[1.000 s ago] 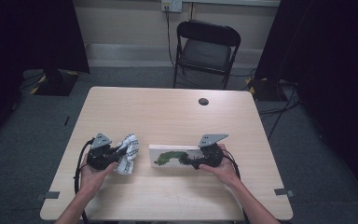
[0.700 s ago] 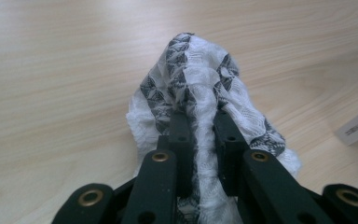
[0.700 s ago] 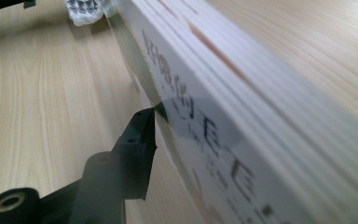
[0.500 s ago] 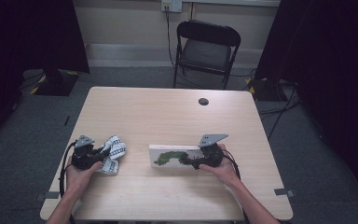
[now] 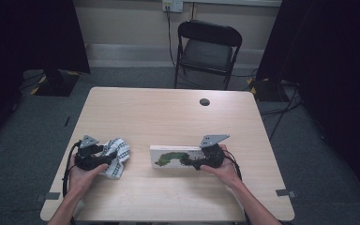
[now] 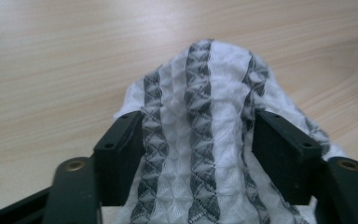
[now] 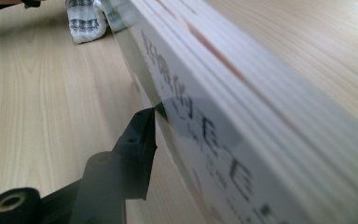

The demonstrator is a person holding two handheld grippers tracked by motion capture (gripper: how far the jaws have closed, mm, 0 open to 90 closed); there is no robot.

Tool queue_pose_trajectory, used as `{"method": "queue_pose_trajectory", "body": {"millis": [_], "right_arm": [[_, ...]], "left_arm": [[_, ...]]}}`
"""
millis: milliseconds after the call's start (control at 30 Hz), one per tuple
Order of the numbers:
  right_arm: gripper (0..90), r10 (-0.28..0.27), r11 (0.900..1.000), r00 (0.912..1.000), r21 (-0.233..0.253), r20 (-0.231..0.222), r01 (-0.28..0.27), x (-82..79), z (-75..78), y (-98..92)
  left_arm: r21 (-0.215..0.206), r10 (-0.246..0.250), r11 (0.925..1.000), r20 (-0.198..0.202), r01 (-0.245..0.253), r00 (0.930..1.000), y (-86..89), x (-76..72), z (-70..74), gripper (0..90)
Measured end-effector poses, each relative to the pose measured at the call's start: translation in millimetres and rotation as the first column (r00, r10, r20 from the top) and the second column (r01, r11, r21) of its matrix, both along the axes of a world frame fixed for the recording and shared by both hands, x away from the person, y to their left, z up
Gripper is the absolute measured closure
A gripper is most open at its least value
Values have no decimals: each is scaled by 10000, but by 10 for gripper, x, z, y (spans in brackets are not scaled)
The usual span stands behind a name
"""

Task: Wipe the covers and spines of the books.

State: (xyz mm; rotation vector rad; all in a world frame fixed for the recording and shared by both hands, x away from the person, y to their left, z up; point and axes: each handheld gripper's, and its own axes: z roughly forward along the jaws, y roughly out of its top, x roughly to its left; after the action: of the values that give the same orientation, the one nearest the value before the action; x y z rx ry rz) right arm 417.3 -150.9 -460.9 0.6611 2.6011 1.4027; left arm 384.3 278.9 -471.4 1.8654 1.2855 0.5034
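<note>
Left gripper, near the table's front-left corner, has a bunched white-and-grey patterned cloth between its jaws, which press the fabric from both sides without fully meeting. Right gripper, level with it toward the right, grips the near end of a board book with a green caterpillar on its cover; one black jaw lies against the cover in the right gripper view, the other hidden behind the pages. Both things appear taken in hand, cloth and book well apart, so any wiping of the book looks yet to start. Beyond, bare wooden table, then an empty black chair.
</note>
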Motion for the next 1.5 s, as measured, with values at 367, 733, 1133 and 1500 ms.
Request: {"method": "queue_pose_trajectory", "body": {"millis": [367, 733, 1133, 1500], "right_arm": [[482, -5, 10000, 10000, -32, -6, 5, -1, 2, 1], [499, -201, 9998, 9998, 16, 23, 201, -9, 39, -66], [521, -335, 9994, 9994, 3, -27, 335, -47, 76, -156], [571, -376, 9985, 9993, -397, -63, 373, -86, 67, -250]], "left_arm": [[-1031, -1617, 9799, 924, 1710, 9825, -342, -132, 334, 199], [-723, -3685, 9228, 1211, 3785, 9217, -953, -104, 434, 297], [115, -4650, 8852, 585, 4652, 8834, -1292, 3, 225, 440], [827, -4792, 8765, 561, 4742, 8759, -1413, -17, 114, 512]]}}
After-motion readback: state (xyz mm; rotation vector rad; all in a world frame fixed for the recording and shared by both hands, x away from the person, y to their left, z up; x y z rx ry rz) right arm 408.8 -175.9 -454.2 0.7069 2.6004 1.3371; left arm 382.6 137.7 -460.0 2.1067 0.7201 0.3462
